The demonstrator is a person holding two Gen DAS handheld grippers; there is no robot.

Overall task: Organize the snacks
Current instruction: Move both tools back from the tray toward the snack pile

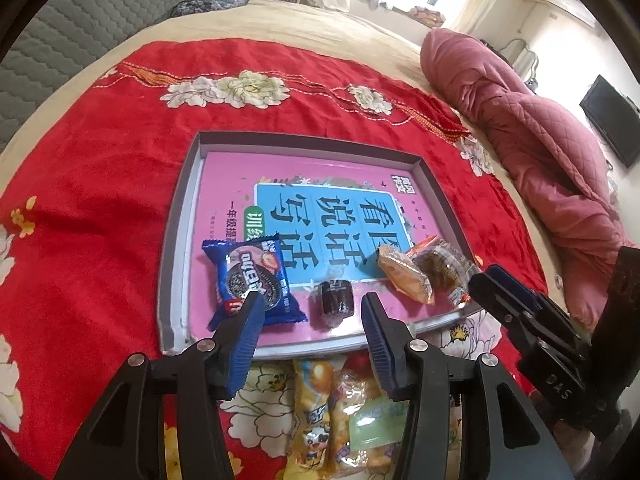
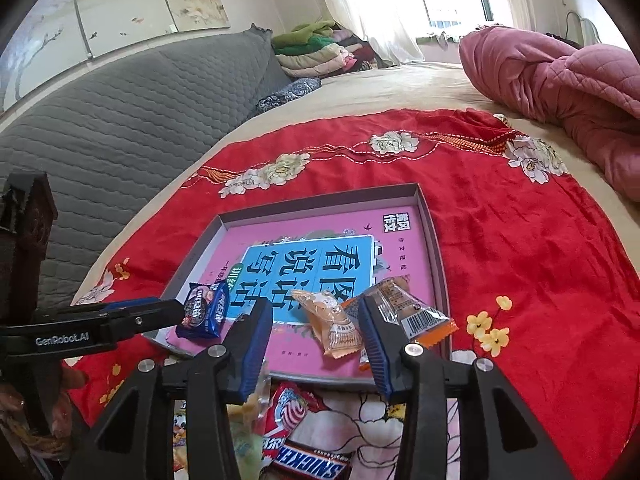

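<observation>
Left wrist view: the left gripper, jaws spread and empty, hovers over the near edge of a grey tray on a red bedspread. Inside lie a blue Oreo packet, a dark wrapped cake and an orange pastry packet. More snacks lie before the tray.

Right wrist view: the right gripper, likewise spread and empty, faces the tray; a Snickers bar lies below.
</observation>
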